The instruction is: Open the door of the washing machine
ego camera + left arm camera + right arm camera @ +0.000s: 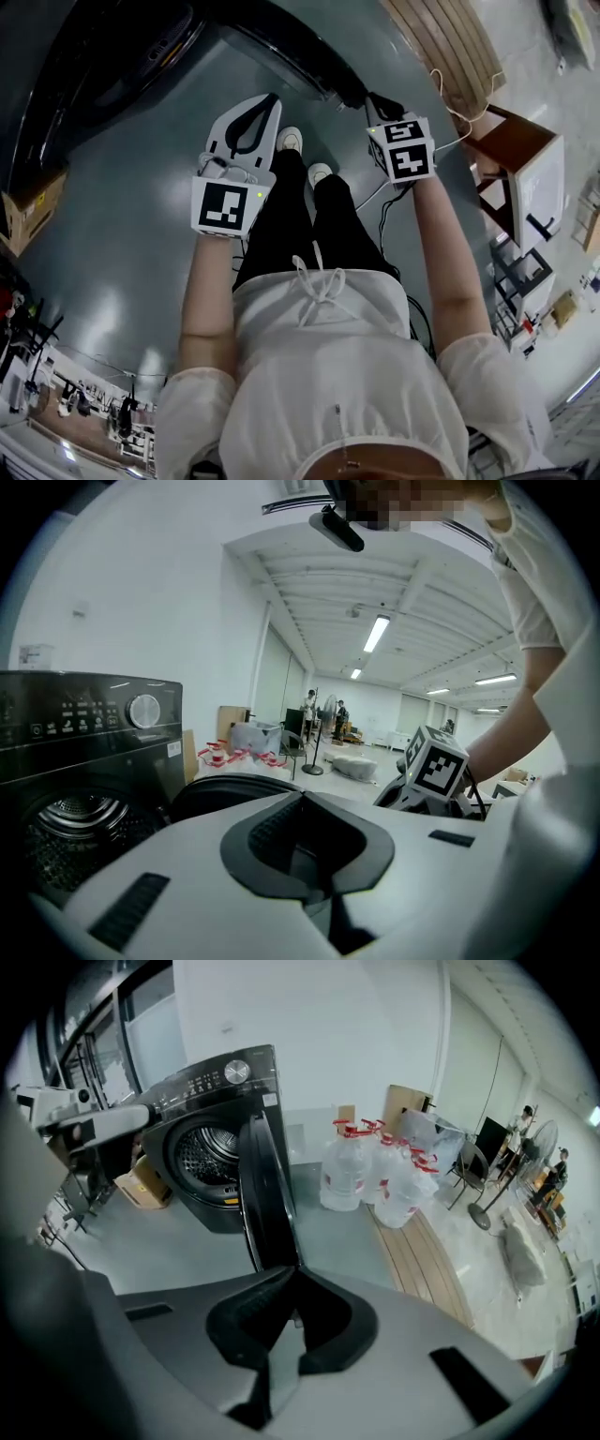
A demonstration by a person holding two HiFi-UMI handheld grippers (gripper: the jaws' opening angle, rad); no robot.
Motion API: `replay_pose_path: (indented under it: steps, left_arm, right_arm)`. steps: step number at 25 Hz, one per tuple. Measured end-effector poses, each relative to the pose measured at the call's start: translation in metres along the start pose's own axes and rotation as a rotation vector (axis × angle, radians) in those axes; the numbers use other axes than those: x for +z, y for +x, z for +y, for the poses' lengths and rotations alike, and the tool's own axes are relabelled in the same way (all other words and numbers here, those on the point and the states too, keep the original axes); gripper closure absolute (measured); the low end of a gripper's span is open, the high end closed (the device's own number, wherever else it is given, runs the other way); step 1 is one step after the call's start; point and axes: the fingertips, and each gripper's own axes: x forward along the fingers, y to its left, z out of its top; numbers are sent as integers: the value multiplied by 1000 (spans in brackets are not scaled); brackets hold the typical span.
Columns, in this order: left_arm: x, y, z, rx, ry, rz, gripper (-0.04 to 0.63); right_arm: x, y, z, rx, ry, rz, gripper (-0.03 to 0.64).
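The black front-loading washing machine stands at the top left of the head view, its drum exposed. Its round door is swung open, edge-on in the right gripper view, and its dark rim arcs across the floor. My right gripper is shut with nothing between its tips, just short of the door's lower edge, and in the head view the right gripper sits by the door's end. My left gripper is also shut and empty, held in the air beside the machine.
Several large water jugs stand on a wooden pallet right of the machine. A cardboard box lies at its left. A brown and white cabinet stands at the right. The person's white shoes are between the grippers.
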Motion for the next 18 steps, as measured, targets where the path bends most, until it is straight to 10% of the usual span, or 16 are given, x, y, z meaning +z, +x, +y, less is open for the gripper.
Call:
replay_pose_path:
  steps: [18]
  left_arm:
    - [75,-200,-21,377,-3,-115,574]
  right_arm:
    - [146,-167,120,211,-262,-439,609]
